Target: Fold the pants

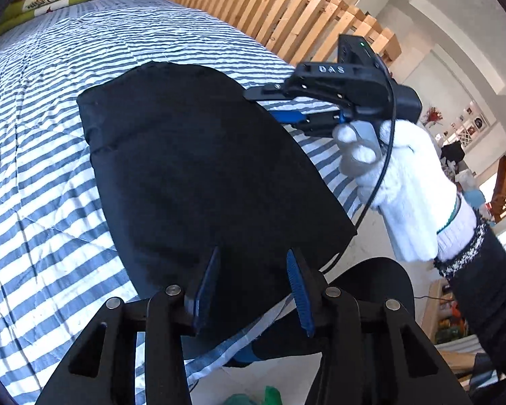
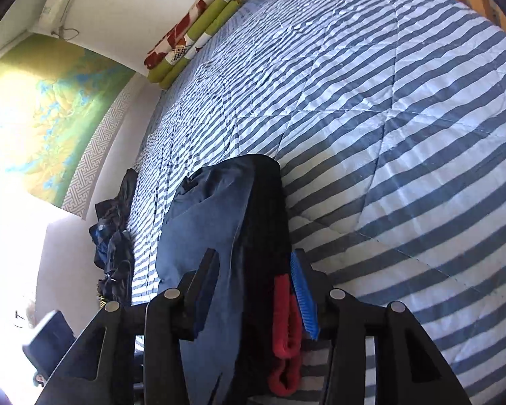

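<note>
The black pants lie folded into a compact slab on the blue-and-white striped quilt. My left gripper stands open over their near edge, its blue pads apart with nothing pinched. A white-gloved hand holds my right gripper at the pants' right edge. In the right wrist view the pants appear edge-on as a dark stack, with a red cloth beside it. My right gripper is open, and the stack and red cloth sit between its fingers.
Rolled green and red bedding lies at the bed's far end. A wooden slat headboard runs along one side. A heap of dark clothes sits at the bed's edge by the wall, under a map poster.
</note>
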`<action>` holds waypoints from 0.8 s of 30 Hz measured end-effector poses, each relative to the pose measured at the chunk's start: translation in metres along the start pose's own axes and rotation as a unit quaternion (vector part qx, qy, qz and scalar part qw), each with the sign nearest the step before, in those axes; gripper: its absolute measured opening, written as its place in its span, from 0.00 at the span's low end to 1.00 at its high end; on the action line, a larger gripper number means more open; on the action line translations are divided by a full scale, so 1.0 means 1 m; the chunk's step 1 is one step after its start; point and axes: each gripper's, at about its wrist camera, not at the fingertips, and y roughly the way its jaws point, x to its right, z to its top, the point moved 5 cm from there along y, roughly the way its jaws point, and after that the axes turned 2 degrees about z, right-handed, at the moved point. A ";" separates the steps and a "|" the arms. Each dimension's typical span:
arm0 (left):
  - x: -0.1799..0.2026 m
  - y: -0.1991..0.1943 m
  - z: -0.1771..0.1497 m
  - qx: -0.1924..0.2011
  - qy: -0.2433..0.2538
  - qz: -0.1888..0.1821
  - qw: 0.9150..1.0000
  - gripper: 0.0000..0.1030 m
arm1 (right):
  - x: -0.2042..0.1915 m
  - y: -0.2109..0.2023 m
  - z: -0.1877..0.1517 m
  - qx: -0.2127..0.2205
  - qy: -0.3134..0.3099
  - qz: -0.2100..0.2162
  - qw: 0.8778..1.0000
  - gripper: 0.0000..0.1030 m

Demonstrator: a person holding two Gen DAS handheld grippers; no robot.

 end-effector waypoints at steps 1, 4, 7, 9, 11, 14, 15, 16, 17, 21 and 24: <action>0.001 0.004 -0.003 -0.002 -0.004 -0.009 1.000 0.42 | -0.001 0.005 0.003 -0.002 -0.002 -0.003 1.000 0.39; 0.003 0.014 -0.008 -0.004 -0.003 -0.021 1.000 0.42 | -0.011 0.013 0.008 0.001 -0.032 -0.035 0.999 0.36; 0.007 0.023 -0.008 -0.003 0.012 -0.022 1.000 0.42 | -0.033 0.015 0.009 0.010 -0.092 -0.068 0.993 0.18; 0.006 0.027 -0.007 -0.002 0.005 -0.030 1.000 0.42 | -0.049 0.018 0.008 0.008 -0.131 -0.076 0.988 0.10; 0.006 0.029 -0.001 0.004 -0.003 -0.033 0.999 0.42 | -0.063 0.023 0.009 0.006 -0.154 -0.085 0.984 0.07; 0.017 0.037 0.014 0.011 -0.022 -0.054 0.998 0.42 | -0.089 0.028 0.020 0.011 -0.206 -0.084 0.975 0.05; 0.021 0.043 0.019 0.009 -0.019 -0.058 0.998 0.42 | -0.096 0.030 0.026 0.014 -0.218 -0.085 0.972 0.05; 0.024 0.050 0.024 0.005 -0.014 -0.056 0.998 0.42 | -0.097 0.033 0.033 0.013 -0.220 -0.093 0.971 0.05; 0.026 0.052 0.026 0.002 -0.012 -0.055 0.998 0.42 | -0.092 0.041 0.038 0.004 -0.221 -0.113 0.969 0.05; 0.028 0.029 0.020 0.013 -0.004 -0.077 0.997 0.42 | -0.057 0.062 0.036 -0.071 -0.213 -0.188 0.956 0.17; 0.008 -0.002 0.003 0.032 -0.010 -0.072 0.997 0.42 | -0.063 0.038 0.037 -0.065 -0.235 -0.173 0.954 0.19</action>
